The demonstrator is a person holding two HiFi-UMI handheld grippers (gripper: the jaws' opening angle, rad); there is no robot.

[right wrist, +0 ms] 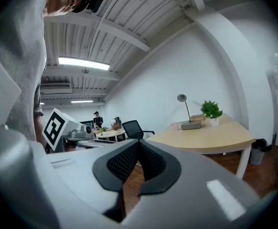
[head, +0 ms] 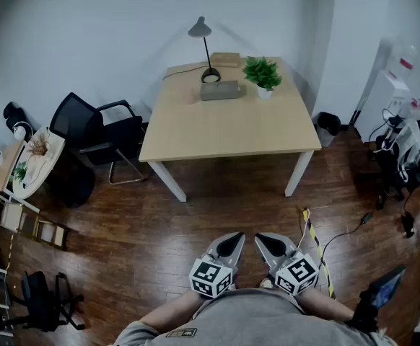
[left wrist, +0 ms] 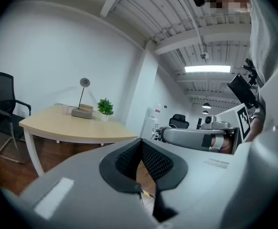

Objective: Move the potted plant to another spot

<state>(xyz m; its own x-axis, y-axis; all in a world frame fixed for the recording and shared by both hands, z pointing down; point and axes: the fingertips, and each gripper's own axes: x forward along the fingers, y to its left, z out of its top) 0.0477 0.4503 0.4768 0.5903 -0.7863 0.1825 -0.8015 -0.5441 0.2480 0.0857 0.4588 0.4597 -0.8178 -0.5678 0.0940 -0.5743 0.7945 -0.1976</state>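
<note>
Head view overhead, far, gripper views low (table [head: 224, 128] shared)

Office room with a pale wooden table set against a white wall.
In the head view, the table [head: 232, 132] stands at upper centre on a dark wooden floor [head: 195, 222], its far edge by the white wall [head: 87, 34]. A black desk lamp [head: 211, 75] stands near that far edge. A black office chair [head: 98, 135] sits just left of the table, and a black bin [head: 329, 123] is at its right. In the left gripper view, a ceiling strip light [left wrist: 207, 69] glows at upper right among white beams.
</note>
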